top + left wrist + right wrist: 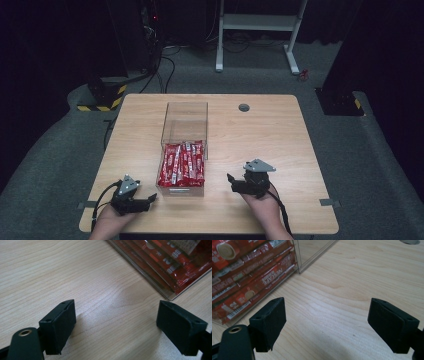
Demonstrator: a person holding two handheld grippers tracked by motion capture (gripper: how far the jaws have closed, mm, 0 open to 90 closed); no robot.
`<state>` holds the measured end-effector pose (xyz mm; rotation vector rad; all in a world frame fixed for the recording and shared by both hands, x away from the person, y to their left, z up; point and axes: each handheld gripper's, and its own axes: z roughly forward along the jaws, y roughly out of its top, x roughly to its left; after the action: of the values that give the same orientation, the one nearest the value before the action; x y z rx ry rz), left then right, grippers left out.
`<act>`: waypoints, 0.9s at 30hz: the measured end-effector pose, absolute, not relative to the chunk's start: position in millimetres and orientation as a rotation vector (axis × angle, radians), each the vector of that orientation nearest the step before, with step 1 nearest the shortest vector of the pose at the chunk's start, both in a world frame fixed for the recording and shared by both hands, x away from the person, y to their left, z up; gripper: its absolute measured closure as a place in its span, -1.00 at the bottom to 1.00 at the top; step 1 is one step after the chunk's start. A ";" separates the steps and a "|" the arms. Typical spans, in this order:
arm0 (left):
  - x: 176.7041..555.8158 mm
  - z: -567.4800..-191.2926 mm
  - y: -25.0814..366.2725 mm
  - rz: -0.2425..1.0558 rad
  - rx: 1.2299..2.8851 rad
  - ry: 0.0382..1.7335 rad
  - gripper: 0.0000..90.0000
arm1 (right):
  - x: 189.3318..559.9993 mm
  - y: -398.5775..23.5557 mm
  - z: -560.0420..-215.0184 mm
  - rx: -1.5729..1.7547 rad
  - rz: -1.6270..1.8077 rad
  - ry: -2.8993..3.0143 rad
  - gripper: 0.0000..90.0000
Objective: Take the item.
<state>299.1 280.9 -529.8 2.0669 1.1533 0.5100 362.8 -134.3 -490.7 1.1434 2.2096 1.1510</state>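
Note:
A clear plastic box stands in the middle of the wooden table. Its near half holds several red Nescafe stick packets, upright in a row; its far half looks empty. My left gripper rests on the table near the front left, pointing right toward the box's near corner, jaws open and empty. The packets show at the upper right of the left gripper view. My right gripper rests right of the box, pointing left, jaws open and empty. In the right gripper view the packets lie behind the clear wall at upper left.
A round grey cable grommet sits in the table near its far edge. Tape strips mark the front corners. Beyond the table are a white desk frame, cables and a yellow-black striped base on grey carpet.

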 end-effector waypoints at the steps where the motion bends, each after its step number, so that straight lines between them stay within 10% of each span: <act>1: 299.1 -529.8 280.9 0.510 2.067 1.153 -0.64 | 362.8 -134.3 -490.7 1.143 1.151 2.210 -0.66; 27: 299.1 -529.6 281.1 0.511 2.071 1.151 -0.64 | 368.5 -117.7 -458.1 1.074 1.230 2.179 -0.62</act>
<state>299.1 281.1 -529.6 2.0711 1.1513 0.5110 368.5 -117.7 -458.1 1.0745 2.1786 1.2300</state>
